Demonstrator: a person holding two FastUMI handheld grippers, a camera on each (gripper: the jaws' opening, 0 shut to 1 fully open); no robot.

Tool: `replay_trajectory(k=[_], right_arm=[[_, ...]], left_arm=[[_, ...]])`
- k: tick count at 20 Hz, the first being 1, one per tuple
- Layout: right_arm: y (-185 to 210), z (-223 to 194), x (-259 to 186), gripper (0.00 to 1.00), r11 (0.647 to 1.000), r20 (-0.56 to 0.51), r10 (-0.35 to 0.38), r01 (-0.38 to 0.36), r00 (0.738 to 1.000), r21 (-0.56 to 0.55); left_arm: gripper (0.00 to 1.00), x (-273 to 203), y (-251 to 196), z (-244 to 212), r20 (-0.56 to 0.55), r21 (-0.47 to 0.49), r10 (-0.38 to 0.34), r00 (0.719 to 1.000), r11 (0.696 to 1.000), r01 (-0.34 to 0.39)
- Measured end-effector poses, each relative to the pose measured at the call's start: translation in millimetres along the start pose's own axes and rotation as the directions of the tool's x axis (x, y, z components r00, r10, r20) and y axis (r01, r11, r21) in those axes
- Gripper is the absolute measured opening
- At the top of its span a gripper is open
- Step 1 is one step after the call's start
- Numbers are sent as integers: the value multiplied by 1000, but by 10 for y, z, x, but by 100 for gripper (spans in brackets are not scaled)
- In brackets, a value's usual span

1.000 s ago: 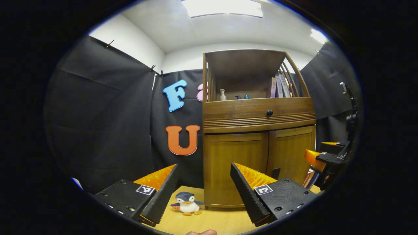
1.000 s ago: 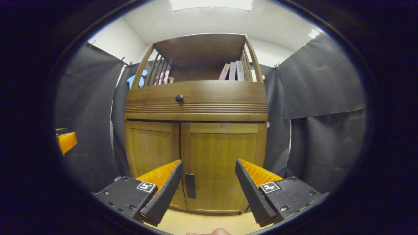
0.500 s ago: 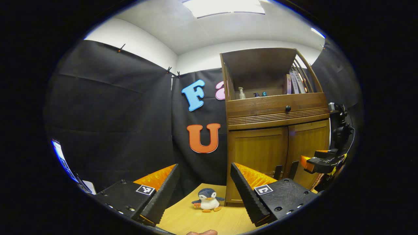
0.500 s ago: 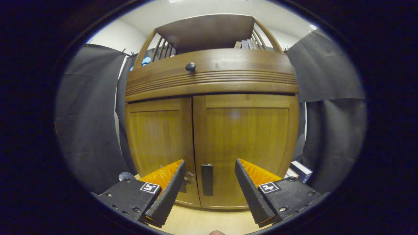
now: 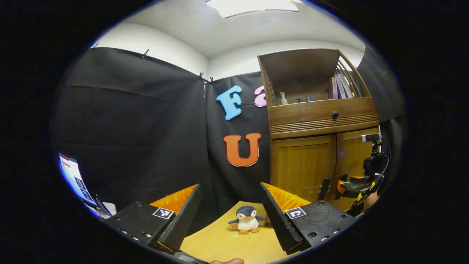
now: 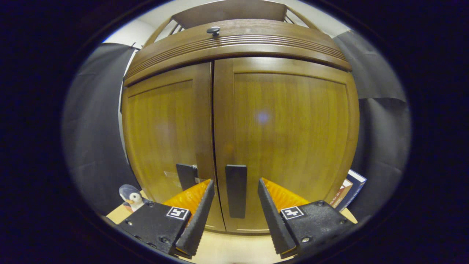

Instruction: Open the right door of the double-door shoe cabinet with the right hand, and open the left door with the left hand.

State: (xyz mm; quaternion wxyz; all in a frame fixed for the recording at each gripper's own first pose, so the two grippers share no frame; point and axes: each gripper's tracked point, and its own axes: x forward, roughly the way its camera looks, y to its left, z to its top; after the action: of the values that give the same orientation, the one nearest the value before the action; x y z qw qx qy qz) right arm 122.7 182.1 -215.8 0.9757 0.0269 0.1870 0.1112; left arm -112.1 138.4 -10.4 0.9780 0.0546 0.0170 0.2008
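Observation:
The wooden shoe cabinet [image 5: 322,117] stands with both doors shut. In the right gripper view the right door [image 6: 293,132] and left door [image 6: 165,128] meet at a centre seam, each with a dark vertical handle. My right gripper [image 6: 235,185] is open and close to the cabinet, one finger on each side of the right door handle [image 6: 236,198], with a gap between fingers and handle. The left door handle [image 6: 186,175] sits just left of it. My left gripper [image 5: 230,187] is open and empty, well back and left of the cabinet. In the left gripper view the right gripper [image 5: 340,184] is at the door handles.
A penguin plush [image 5: 245,219] sits on the wooden floor [image 5: 220,242] at the cabinet's left front corner. Books [image 6: 350,187] lean at the cabinet's right base. Above the doors is a drawer with a knob [image 5: 335,114]. A lit screen [image 5: 71,176] stands far left.
My right gripper has moved in toward the cabinet until the right door handle lies between its fingers. The left gripper has swung left, so the cabinet sits farther right in its view.

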Motion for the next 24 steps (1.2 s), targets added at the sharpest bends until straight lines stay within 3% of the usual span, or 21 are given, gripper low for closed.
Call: replay_trajectory(k=[6, 13, 24], right_arm=[[1, -105, 225, 66, 999, -11, -37, 37, 999, -21], [-4, -140, 360, 39, 995, 14, -94, 95, 995, -43], [-10, -183, 143, 34, 1000, 36, -15, 16, 999, -27]], left_arm=[[95, 69, 18, -75, -14, 0, -2, 1000, 1000, 2], [95, 148, -55, -130, -30, 7, -31, 999, 999, 31], [95, 328, -479, -240, -53, -4, -195, 979, 981, 195]])
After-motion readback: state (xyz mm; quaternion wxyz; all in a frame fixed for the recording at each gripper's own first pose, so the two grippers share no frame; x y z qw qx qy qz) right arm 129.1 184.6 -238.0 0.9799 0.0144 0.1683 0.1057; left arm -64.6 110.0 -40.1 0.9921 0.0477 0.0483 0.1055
